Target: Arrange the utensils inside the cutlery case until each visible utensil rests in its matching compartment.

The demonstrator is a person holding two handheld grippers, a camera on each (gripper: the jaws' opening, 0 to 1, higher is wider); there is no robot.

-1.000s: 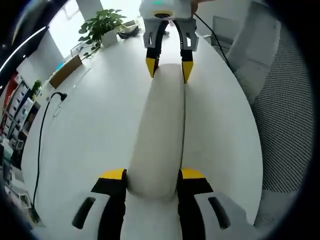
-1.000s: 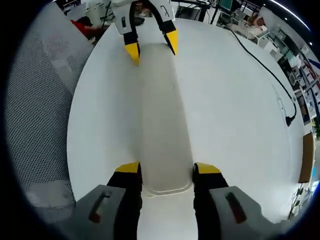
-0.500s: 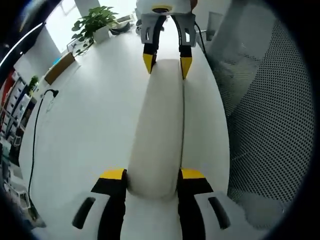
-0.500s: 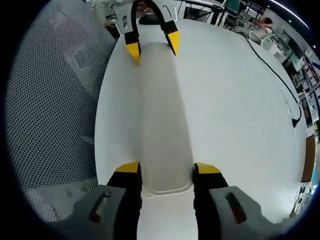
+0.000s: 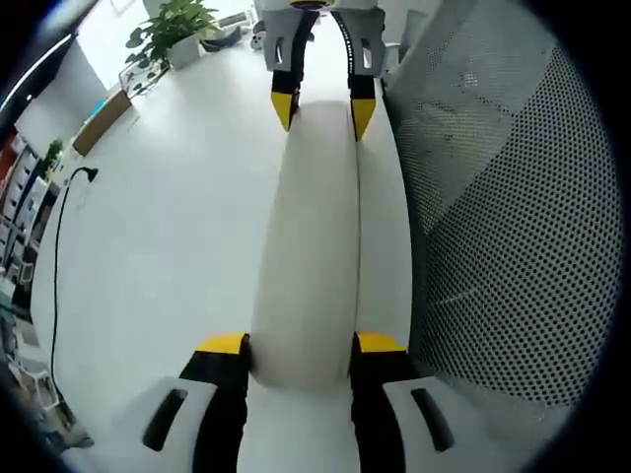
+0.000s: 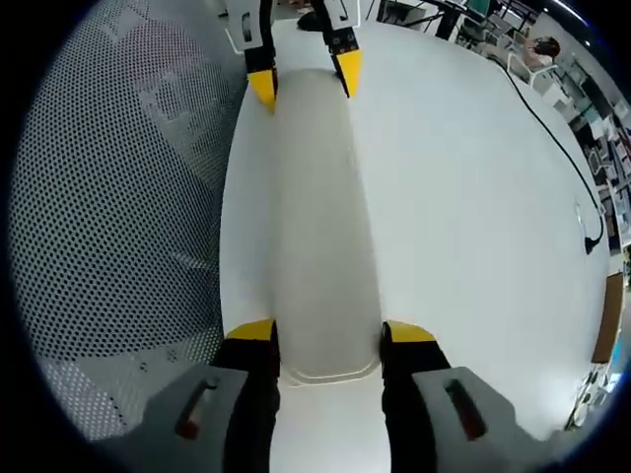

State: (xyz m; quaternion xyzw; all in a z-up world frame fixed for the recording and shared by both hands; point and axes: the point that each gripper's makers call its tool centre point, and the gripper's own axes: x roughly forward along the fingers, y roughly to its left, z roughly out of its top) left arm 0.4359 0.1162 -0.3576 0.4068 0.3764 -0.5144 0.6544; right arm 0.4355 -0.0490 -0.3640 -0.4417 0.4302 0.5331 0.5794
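Note:
A long white cutlery case [image 5: 311, 246], closed, with no utensils showing, is held lengthwise between my two grippers above the white table [image 5: 168, 227]. My left gripper [image 5: 301, 345] is shut on its near end in the left gripper view, and my right gripper [image 5: 320, 106] clamps the far end. In the right gripper view the same case [image 6: 320, 227] runs from my right gripper [image 6: 330, 333], shut on the rounded end, up to my left gripper [image 6: 304, 81] at the top.
A grey mesh chair [image 5: 503, 197] stands right beside the table edge and the case; it is also the mesh chair [image 6: 118, 177] on the left of the right gripper view. A black cable [image 5: 54, 246] lies across the table. A potted plant [image 5: 173, 25] and a wooden box [image 5: 99, 123] sit at the far end.
Both grippers and the case have shifted sideways toward the table edge, so the mesh chair now takes up more of both views. The grip on both ends is unchanged.

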